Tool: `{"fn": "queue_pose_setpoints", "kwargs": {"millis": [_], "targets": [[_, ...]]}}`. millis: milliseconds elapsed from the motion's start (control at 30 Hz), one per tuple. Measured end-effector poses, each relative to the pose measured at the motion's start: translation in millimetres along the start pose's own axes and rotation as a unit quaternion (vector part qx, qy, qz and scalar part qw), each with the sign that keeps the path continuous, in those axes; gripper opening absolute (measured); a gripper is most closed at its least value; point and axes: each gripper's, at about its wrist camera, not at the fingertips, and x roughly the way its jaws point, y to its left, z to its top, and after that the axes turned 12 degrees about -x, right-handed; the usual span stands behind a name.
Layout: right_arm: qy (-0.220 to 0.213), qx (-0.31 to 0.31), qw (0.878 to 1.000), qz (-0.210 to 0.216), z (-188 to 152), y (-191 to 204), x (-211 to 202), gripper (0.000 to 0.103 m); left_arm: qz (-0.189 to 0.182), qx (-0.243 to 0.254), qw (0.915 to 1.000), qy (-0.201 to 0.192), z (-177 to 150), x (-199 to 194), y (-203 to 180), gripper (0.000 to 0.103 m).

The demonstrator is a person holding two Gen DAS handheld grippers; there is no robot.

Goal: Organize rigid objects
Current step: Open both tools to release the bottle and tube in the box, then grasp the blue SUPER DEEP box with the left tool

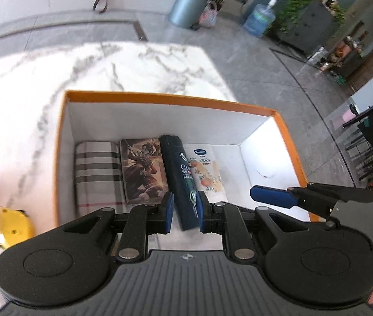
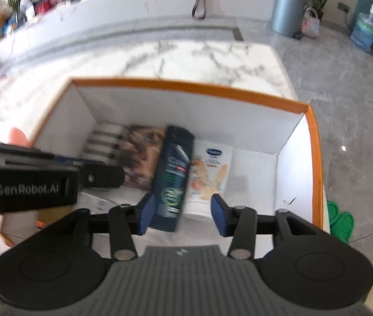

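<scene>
Counter (image 1: 15,121): marble, carrying the orange box (image 1: 170,97).
Shampoo bottle (image 1: 183,179): lying inside, between picture card and lotion tube.
Left hand-held gripper (image 1: 185,210): apart, straddling bottle.
Right hand-held gripper (image 2: 181,213): apart, empty.
Risk: crowded grippers may collide, skewing the bottle.

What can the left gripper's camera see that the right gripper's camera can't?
Only the left wrist view shows the yellow tape measure on the marble table, left of the box.

Only the right wrist view shows a green mat on the floor past the box's right side.

Both show the orange box holding a striped pouch, a picture card box, a dark shampoo bottle and a white lotion tube. Both grippers' jaws are apart over the box.
</scene>
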Motion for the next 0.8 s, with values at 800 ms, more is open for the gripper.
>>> {"fn": "queue_pose_setpoints", "kwargs": {"millis": [800], "targets": [[-0.118,-0.017,0.992,0.047,-41.3,169.8,-57.0,0.05,0.047,-0.064,0.9895,-0.121,-95.3,-148.4,138.9,0.02]]}}
